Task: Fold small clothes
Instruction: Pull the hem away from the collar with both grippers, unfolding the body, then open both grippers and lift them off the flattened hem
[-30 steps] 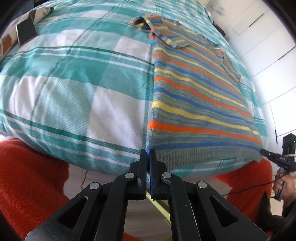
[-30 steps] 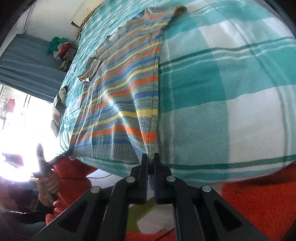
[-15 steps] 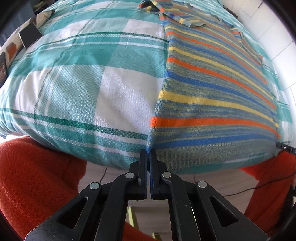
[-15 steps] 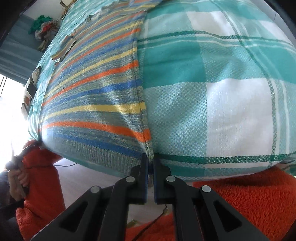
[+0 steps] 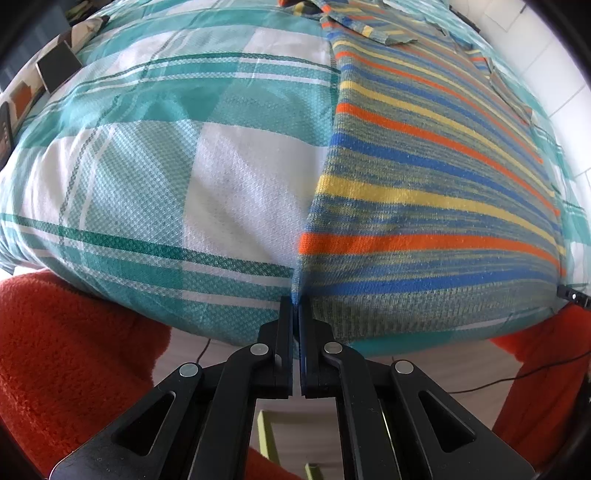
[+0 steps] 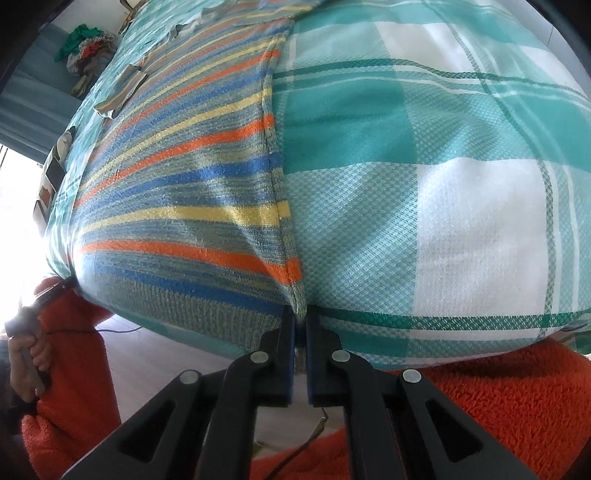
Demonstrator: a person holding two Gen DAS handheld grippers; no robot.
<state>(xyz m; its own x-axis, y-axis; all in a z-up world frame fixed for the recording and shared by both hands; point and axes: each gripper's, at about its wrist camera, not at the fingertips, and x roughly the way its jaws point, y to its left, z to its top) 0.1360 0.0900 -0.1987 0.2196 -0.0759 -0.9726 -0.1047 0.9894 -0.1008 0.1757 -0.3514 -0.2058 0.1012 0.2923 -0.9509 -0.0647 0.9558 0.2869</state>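
Note:
A striped knit sweater [image 5: 424, 184], with orange, yellow, blue and grey-green bands, lies flat on a bed. It runs away from me, hem at the bed's near edge. My left gripper [image 5: 295, 306] is shut on the hem's left corner. My right gripper [image 6: 300, 314] is shut on the hem's right corner, with the sweater [image 6: 192, 192] spreading to its left. A sleeve [image 5: 362, 26] lies folded near the collar at the far end.
The bed has a teal and white plaid cover [image 5: 155, 155]. Red fleece fabric [image 5: 74, 354] hangs below the bed edge on both sides. A pile of clothes [image 6: 86, 46] lies at the far left of the right wrist view. Pale floor shows below.
Both grippers have stayed shut on the hem corners and moved closer to the bed, so the sweater and cover fill more of each view. The sweater lies flatter.

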